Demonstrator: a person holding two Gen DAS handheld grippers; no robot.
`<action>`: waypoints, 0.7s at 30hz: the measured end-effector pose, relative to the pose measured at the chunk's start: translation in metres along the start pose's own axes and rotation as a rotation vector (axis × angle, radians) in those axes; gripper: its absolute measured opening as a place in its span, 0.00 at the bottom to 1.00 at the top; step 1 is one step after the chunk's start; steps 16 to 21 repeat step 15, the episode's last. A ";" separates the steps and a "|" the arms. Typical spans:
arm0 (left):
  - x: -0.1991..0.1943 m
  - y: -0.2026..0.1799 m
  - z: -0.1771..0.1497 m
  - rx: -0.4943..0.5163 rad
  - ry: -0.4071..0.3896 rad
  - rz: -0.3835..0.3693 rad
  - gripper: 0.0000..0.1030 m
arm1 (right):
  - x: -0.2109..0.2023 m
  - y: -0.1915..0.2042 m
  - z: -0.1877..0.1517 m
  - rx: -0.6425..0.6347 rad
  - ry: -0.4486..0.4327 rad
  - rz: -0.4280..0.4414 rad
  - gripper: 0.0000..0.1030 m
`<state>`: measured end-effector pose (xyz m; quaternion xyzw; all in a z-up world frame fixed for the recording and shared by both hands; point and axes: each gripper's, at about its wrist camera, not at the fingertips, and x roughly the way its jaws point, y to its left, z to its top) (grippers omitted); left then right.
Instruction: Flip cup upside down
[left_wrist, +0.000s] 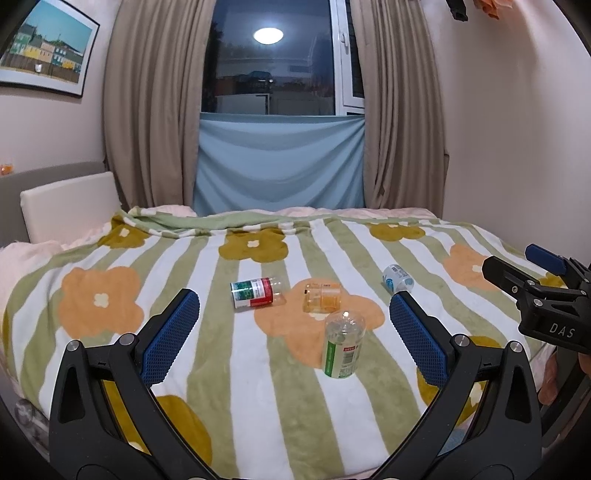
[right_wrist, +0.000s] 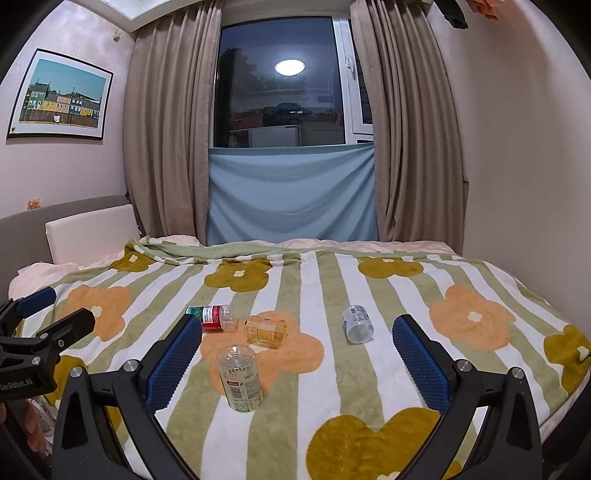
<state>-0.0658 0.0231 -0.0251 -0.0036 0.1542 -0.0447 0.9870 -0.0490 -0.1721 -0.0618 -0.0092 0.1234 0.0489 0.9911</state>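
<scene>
Several small clear plastic cups are on the flowered blanket (left_wrist: 258, 406). A green-label cup (left_wrist: 342, 345) (right_wrist: 242, 378) stands upside down nearest me. A red-and-green-label cup (left_wrist: 255, 292) (right_wrist: 212, 317), an orange cup (left_wrist: 322, 297) (right_wrist: 266, 331) and a blue-label cup (left_wrist: 397, 277) (right_wrist: 357, 324) lie on their sides behind it. My left gripper (left_wrist: 293, 301) is open and empty, above the near blanket. My right gripper (right_wrist: 297, 325) is open and empty too; it also shows at the right edge of the left wrist view (left_wrist: 517, 264).
The bed fills the foreground, with a grey headboard and white cushion (left_wrist: 70, 206) at the left. Curtains (left_wrist: 147, 110), a blue cloth (left_wrist: 280, 166) and a window stand behind the bed. A wall is close on the right.
</scene>
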 end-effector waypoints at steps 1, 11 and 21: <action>0.000 0.001 0.001 0.005 -0.002 0.004 1.00 | 0.000 0.000 0.000 -0.001 0.000 0.000 1.00; -0.004 0.009 0.012 0.021 -0.042 0.045 1.00 | 0.000 0.000 0.000 0.002 0.000 0.000 1.00; -0.003 0.015 0.013 0.023 -0.067 0.047 1.00 | 0.000 0.000 0.001 0.004 0.001 0.002 1.00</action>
